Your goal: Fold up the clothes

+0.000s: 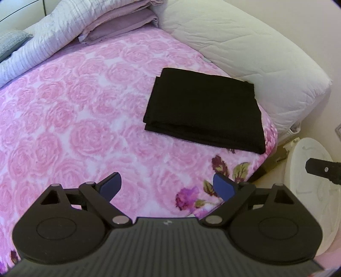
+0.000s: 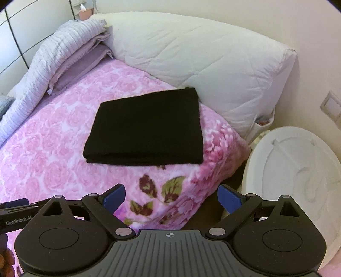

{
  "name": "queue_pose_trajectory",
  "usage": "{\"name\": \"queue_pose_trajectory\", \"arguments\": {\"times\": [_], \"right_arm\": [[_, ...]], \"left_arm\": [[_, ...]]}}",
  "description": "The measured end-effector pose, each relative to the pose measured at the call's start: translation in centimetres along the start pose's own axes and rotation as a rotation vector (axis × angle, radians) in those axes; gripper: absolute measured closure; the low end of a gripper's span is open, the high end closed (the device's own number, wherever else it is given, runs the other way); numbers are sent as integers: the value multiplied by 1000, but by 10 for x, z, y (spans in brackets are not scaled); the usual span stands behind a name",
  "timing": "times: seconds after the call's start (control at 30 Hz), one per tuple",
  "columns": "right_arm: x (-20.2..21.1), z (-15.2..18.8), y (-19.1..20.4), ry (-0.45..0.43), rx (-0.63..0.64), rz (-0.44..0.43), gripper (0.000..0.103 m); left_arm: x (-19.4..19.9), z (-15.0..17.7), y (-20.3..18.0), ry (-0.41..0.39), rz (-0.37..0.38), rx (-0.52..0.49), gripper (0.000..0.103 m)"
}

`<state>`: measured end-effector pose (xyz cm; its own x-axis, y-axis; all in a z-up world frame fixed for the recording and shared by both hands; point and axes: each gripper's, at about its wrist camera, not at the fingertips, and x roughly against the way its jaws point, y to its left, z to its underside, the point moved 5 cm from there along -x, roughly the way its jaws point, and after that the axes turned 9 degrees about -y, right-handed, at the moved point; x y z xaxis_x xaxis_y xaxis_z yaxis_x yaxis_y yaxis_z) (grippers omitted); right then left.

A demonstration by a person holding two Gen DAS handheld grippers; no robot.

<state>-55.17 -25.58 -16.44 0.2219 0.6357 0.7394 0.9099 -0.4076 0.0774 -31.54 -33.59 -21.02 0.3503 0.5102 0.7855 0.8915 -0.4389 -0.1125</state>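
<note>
Both tongs [image 1: 168, 184] [image 2: 171, 197] agape over pink rose blanket [image 1: 74, 119]; folded black garment [image 2: 145, 127] beyond.

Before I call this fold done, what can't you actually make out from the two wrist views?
- Black folded garment: its type and inner layers, hidden by its own top layer in both views.
- Items on the shelf, right wrist view: too small and blurred.
- Right hand-held gripper, left wrist view: cut off by the edge.

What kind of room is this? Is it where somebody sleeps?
Most likely a bedroom. A bed is covered with a pink rose blanket, a big white quilted duvet is bunched at its far end, and a folded black garment lies on top, beside stacked lilac bedding.
</note>
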Motion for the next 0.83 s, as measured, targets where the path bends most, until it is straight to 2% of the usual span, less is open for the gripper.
{"name": "queue_pose_trajectory", "arguments": {"times": [0.27, 0.73, 0.83], "right_arm": [[4, -11, 4, -8, 21, -38, 7], [3, -20, 2, -17, 52, -52, 7], [2, -21, 0, -20, 55, -49, 7]], "left_arm": [[10, -6, -11, -16, -16, -4, 12], [15, -10, -24, -32, -40, -17, 12], [16, -12, -26, -44, -24, 3, 12]]}}
